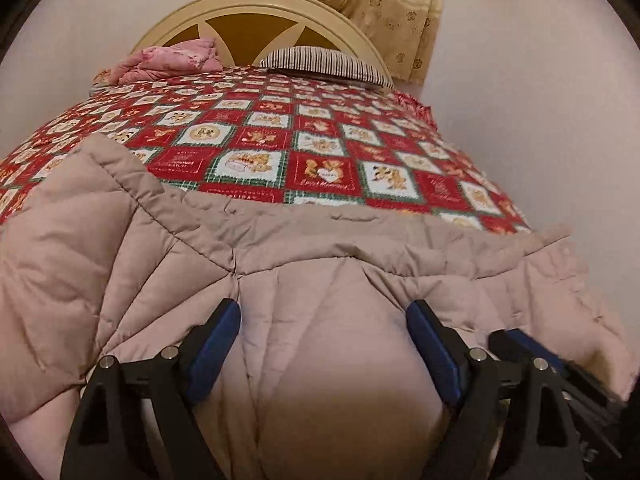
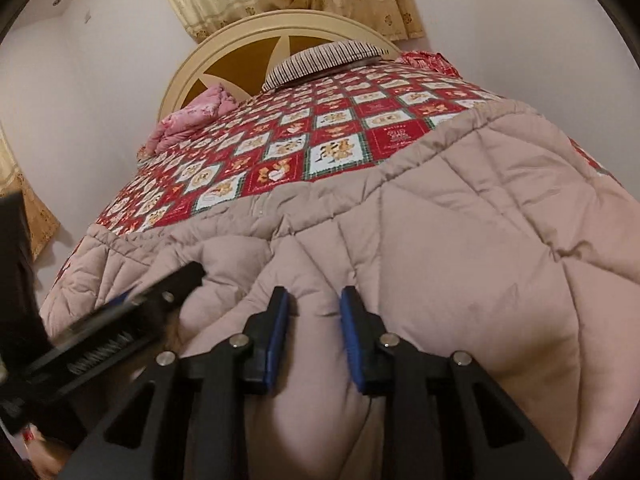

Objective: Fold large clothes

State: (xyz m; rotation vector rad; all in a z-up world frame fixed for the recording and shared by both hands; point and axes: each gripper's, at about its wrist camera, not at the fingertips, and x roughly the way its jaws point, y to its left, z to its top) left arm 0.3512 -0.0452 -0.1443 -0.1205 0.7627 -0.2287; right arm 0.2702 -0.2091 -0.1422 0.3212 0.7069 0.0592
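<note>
A large beige quilted puffer coat [image 1: 280, 248] lies across the near end of the bed and also fills the right wrist view [image 2: 460, 220]. My left gripper [image 1: 323, 312] is wide open, with a puffed bulge of the coat between its blue pads [image 1: 216, 344]. My right gripper [image 2: 314, 300] is closed on a pinched fold of the coat near its near edge. The right gripper also shows blurred at the lower right of the left wrist view [image 1: 532, 344]. The left gripper shows blurred at the left of the right wrist view [image 2: 132, 308].
The bed has a red, white and green patchwork quilt [image 1: 320, 148]. A striped pillow [image 1: 328, 62] and a pink bundle of cloth [image 1: 172, 60] lie by the cream headboard [image 1: 256, 6]. Yellow curtains [image 1: 380, 0] hang behind.
</note>
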